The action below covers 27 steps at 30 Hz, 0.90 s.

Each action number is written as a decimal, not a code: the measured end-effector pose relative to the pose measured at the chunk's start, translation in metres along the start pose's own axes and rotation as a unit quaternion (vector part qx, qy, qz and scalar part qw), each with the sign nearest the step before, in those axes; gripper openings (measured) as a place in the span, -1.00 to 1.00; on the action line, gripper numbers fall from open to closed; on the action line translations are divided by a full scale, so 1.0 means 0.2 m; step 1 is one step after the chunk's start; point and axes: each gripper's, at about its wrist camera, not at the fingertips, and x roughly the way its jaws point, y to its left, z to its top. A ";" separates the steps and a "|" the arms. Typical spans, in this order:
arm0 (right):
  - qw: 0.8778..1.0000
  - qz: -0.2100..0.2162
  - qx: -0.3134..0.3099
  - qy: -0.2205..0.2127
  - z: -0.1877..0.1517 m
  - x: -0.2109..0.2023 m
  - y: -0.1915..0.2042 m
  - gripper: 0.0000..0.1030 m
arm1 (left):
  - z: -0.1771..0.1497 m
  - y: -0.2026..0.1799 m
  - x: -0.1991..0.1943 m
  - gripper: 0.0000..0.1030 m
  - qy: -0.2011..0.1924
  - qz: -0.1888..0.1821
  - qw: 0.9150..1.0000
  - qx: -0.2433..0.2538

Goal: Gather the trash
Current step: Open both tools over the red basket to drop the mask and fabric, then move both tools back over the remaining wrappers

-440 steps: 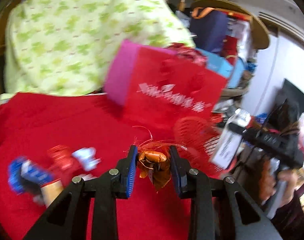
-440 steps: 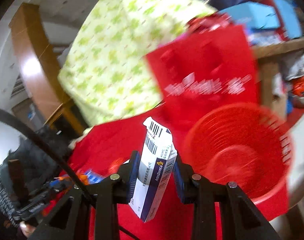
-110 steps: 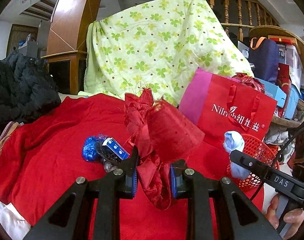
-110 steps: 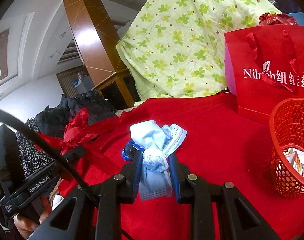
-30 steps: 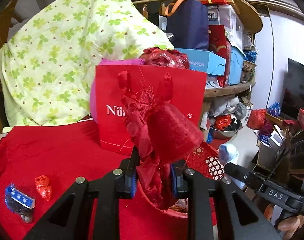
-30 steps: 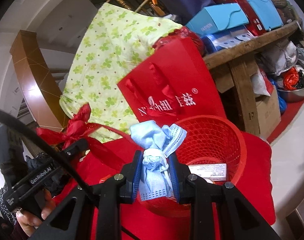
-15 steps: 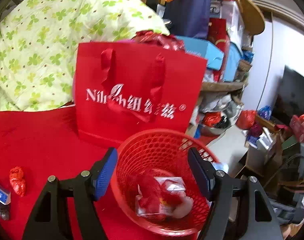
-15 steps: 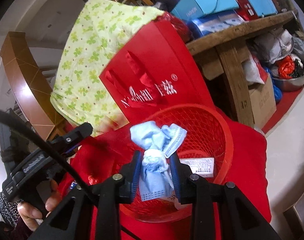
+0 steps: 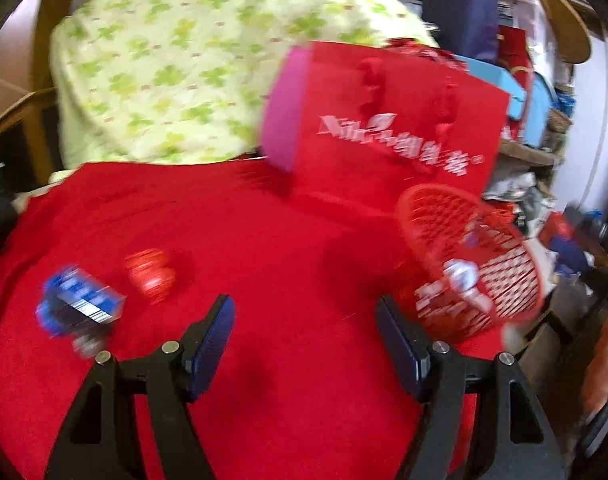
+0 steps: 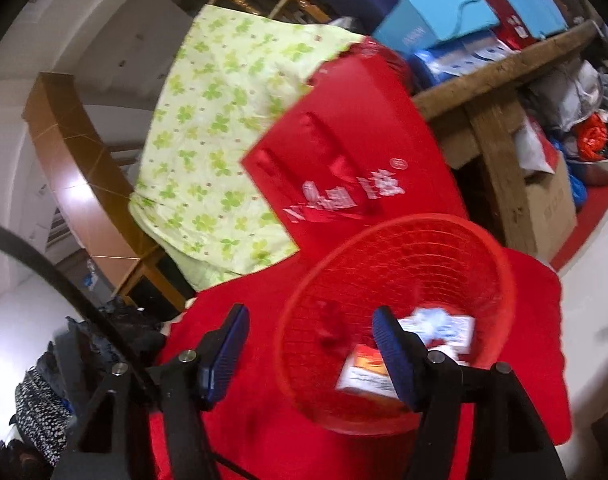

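Both grippers spread wide and empty over the red cloth [image 9: 263, 256].

Motion blur smeared the basket's contents into pale scraps and a boxy shape. The left gripper [image 9: 305, 344] gaped near a crumpled red wrapper [image 9: 151, 275] and a blue box [image 9: 77, 307], print unreadable. The right gripper [image 10: 310, 354] stood open above the round red mesh basket [image 10: 408, 240], which sat before a glossy red paper bag [image 10: 356, 184].
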 end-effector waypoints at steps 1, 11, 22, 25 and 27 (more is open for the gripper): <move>1.000 0.004 -0.007 0.002 -0.01 0.01 0.04 0.33 | -0.05 0.08 -0.04 0.43 -0.001 0.016 1.000 -0.005; 0.992 0.048 -0.096 0.066 -0.21 0.23 0.57 0.32 | -0.40 0.86 -0.30 0.43 -0.005 0.130 0.983 -0.127; 0.956 0.107 -0.202 0.182 -0.56 0.72 1.15 0.33 | -0.51 1.33 -0.41 0.43 -0.028 0.199 0.957 -0.210; 0.947 0.116 -0.219 0.204 -0.67 0.86 1.27 0.33 | -0.50 1.36 -0.41 0.43 -0.032 0.199 0.957 -0.211; 0.944 0.123 -0.218 0.215 -0.71 0.92 1.31 0.33 | -0.49 1.38 -0.39 0.43 -0.028 0.189 0.958 -0.211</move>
